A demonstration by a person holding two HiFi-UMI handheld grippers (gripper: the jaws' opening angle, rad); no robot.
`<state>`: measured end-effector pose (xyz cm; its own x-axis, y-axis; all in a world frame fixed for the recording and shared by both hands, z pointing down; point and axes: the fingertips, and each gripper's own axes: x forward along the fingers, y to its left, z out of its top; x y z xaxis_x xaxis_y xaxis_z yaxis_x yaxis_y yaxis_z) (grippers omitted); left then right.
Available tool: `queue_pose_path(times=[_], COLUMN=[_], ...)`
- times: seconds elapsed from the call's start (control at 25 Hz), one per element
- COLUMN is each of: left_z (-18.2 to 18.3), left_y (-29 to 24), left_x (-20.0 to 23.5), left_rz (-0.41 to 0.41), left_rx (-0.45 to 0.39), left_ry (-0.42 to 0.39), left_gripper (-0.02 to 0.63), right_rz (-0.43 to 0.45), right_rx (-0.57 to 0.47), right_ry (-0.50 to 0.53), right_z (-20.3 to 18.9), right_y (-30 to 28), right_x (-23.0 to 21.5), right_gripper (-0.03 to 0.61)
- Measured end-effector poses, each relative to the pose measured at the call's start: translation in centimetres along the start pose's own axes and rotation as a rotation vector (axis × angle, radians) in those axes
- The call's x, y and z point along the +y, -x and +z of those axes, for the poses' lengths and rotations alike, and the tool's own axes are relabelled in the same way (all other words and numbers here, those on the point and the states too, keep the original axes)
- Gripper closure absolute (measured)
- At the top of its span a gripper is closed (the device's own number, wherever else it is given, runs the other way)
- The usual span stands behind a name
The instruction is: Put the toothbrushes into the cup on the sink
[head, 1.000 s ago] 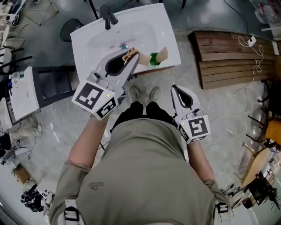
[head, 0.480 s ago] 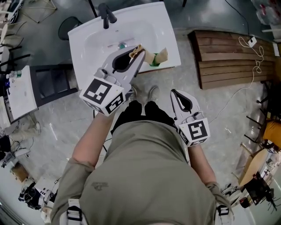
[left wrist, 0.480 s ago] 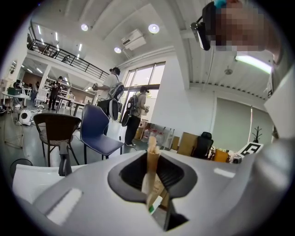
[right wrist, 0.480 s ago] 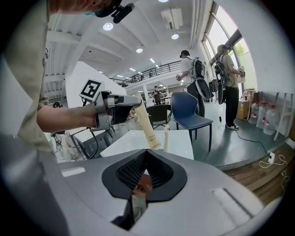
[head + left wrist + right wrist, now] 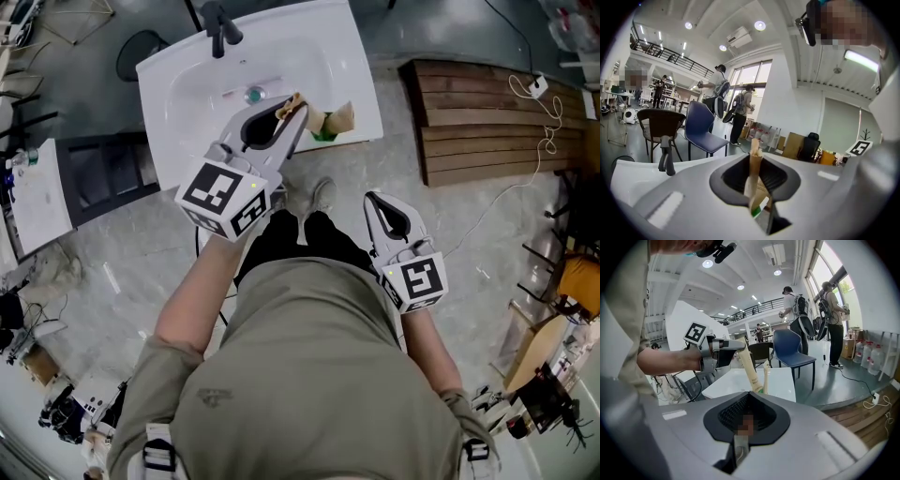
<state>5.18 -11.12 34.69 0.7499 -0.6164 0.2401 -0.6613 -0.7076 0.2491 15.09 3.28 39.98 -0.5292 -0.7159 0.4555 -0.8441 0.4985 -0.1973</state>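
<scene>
Cardboard-sleeved toothbrush (image 5: 287,105), clamped in the left gripper (image 5: 298,112), hangs over the sink (image 5: 187,84) in the head view, cup (image 5: 322,133) at its 4 o'clock, right gripper (image 5: 374,200) closed and empty; left gripper view confirms the clamp; right gripper view shows its tilt, which could topple the cup.

The left tongs (image 5: 296,107) have edged the toothbrush (image 5: 290,101) forward, nearer the cup (image 5: 324,133).

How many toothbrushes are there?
2. One toothbrush is clamped in the left gripper's jaws above the sink; the other toothbrush stands in the green cup at the sink's front edge. More may be hidden.
</scene>
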Motion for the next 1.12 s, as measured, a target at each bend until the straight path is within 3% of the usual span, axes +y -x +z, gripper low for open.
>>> queue_pose_path(times=[1.12], left_z=[-4.9], left_y=[-2.3], left_x=[1.0], left_rz=[0.068], left_rx=[0.048], left_ry=[0.022], left_gripper=[0.565], right_rz=[0.028], right_rx=[0.058], right_ry=[0.008], right_z=[-0.8], right_y=[-1.4], right_x=[-1.7], right_gripper=[0.568])
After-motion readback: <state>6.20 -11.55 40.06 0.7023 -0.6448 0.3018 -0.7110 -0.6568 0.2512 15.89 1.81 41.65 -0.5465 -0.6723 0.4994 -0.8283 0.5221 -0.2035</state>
